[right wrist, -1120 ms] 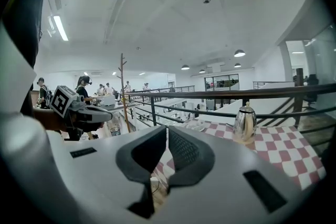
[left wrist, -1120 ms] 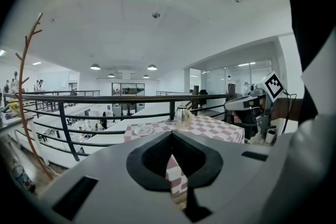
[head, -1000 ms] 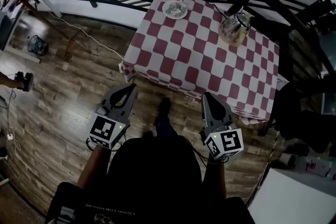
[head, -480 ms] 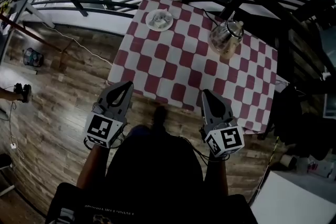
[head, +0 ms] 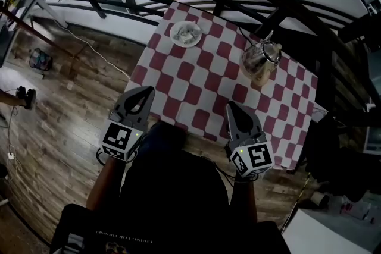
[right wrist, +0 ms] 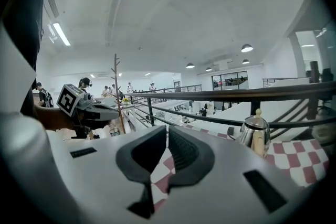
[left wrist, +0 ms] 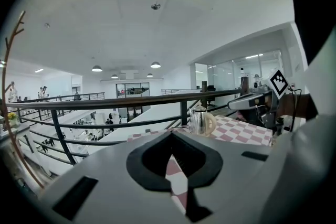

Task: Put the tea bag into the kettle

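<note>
Holding left claw (head: 141, 91) and right claw (head: 231, 106) closed and empty at the near edge of the checkered tabletop (head: 196, 86). Spotting the tea bag (head: 186, 35) in the white dish (head: 173, 34), far left, ahead of the nearer left claw; long axis too small to read. Noting the kettle (head: 259, 57) far right, ahead of the right claw

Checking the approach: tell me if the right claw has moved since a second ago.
Yes. The right claw has moved forward, toward the kettle: its tip now lies well past the checkered table's near edge.
</note>
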Demonstrator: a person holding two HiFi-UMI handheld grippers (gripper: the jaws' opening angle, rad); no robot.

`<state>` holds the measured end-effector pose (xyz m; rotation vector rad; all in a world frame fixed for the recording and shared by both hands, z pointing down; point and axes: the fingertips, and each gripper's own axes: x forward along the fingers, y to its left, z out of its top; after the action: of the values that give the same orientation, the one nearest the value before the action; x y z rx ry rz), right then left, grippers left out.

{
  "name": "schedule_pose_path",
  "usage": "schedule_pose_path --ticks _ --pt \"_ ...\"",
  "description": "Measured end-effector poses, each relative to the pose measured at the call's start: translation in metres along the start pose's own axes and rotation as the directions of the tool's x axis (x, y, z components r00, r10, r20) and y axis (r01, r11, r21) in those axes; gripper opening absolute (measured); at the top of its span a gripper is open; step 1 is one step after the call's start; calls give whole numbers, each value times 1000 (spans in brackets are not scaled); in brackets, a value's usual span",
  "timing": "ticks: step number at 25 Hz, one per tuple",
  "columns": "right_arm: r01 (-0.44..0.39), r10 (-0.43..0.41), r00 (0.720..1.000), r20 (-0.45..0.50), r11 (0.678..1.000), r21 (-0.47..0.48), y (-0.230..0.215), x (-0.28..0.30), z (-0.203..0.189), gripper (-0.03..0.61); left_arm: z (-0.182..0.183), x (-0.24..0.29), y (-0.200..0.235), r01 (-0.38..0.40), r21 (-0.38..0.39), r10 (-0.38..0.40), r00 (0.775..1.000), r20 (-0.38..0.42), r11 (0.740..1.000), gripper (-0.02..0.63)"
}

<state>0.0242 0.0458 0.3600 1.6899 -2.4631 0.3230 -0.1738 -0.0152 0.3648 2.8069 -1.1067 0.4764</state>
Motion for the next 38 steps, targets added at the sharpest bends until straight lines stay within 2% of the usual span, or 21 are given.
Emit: schedule_pose_path --ticks 11,17,38 --pt "-12 12 1000 12 1000 27 -21 40 15 18 7 41 24 3 16 -2 1000 -29 1000 5" --pt "13 -14 1000 10 999 45 -33 54 19 18 3 67 37 35 10 -34 998 -45 999 5" --pt "23 -16 996 -82 996 87 -59 147 6 18 -25 157 104 90 -18 -92 986 -139 996 5"
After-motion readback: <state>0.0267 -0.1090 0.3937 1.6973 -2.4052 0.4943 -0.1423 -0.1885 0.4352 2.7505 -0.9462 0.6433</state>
